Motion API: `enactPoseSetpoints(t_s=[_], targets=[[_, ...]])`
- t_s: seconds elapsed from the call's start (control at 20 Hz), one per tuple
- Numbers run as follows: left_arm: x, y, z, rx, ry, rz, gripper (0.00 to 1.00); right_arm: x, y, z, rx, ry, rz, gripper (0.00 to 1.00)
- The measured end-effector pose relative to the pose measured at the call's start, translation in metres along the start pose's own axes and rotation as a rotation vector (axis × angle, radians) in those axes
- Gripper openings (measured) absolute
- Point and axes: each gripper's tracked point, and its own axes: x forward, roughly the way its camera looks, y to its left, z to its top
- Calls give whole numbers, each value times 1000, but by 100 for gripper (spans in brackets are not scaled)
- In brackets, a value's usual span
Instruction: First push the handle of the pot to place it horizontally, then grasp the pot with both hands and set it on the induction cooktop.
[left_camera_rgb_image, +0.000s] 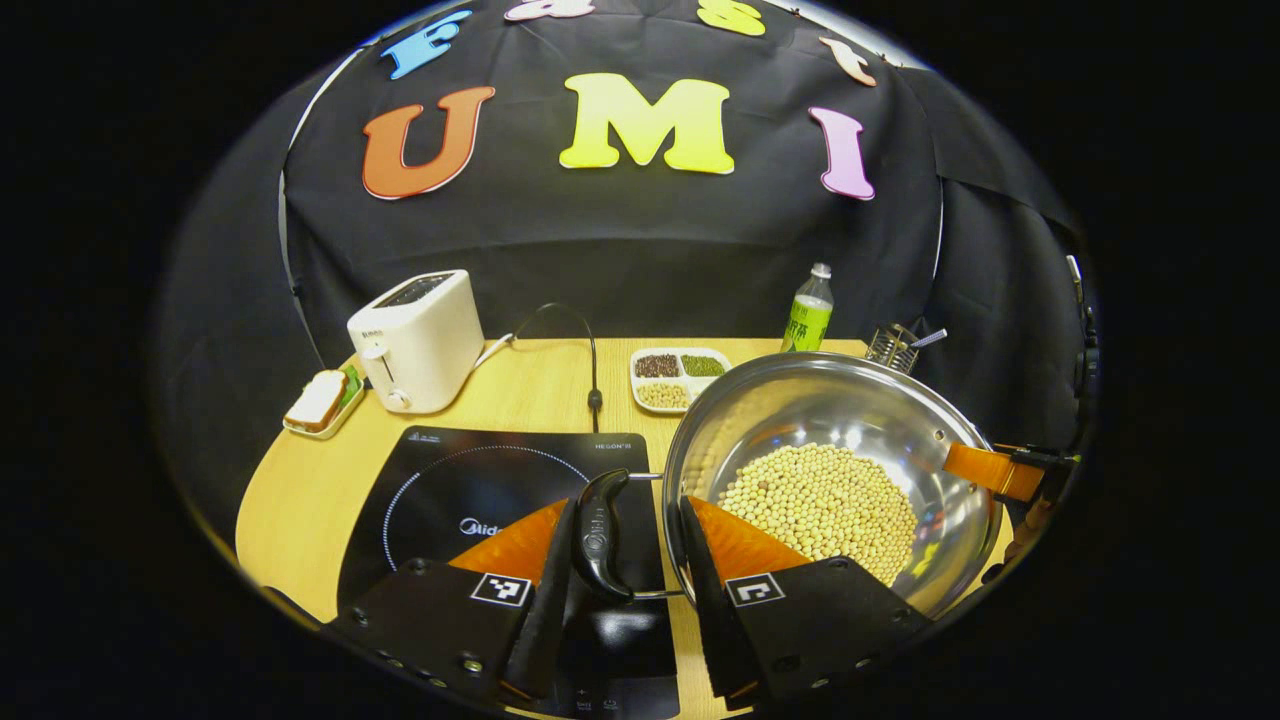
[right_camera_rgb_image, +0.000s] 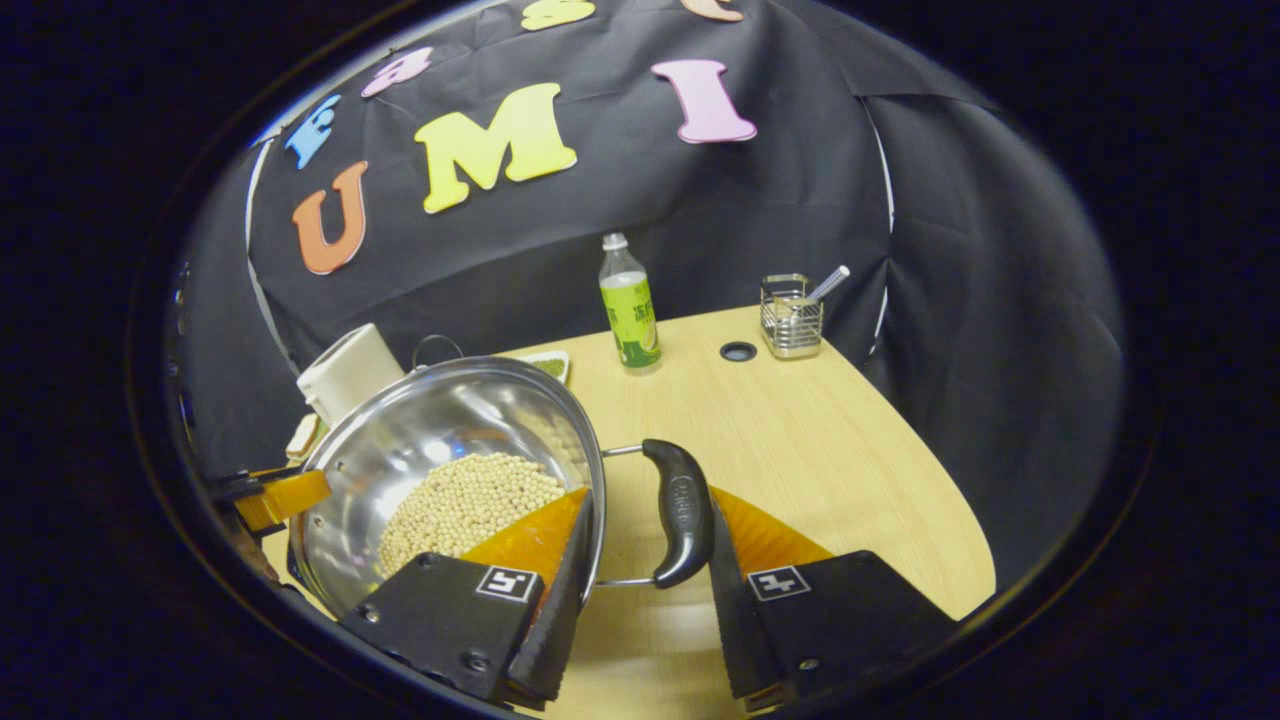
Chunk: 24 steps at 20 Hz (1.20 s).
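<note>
We hold the pot (left_camera_rgb_image: 830, 470) by its two black handles, one gripper on each

In the left gripper view our left gripper (left_camera_rgb_image: 620, 590) brackets one handle (left_camera_rgb_image: 600, 535), its left finger against it, a slight gap at the other, so we cannot tell if it clamps; the pot sits just right of the cooktop (left_camera_rgb_image: 470, 500), with one toaster (left_camera_rgb_image: 418, 340) (bread beside it). In the right gripper view our right gripper (right_camera_rgb_image: 650, 590) straddles the second handle (right_camera_rgb_image: 680, 512), fingers parted; one bottle (right_camera_rgb_image: 628, 305), one wire holder (right_camera_rgb_image: 790, 317)

The pot (left_camera_rgb_image: 830, 480) is seen close from opposite handles, at 3 o'clock in the left gripper view, 9 o'clock (right_camera_rgb_image: 450, 480) in the right.
</note>
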Motion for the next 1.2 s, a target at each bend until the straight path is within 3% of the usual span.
enactPoseSetpoints(t_s=[0.55,1.2], targets=[[-51,40,49,-11,-77,12,55,-47,59,43,-25,-16,19,63],[-82,157,67,-77,-141,124,56,-34,184,51,-84,-23,111,61]])
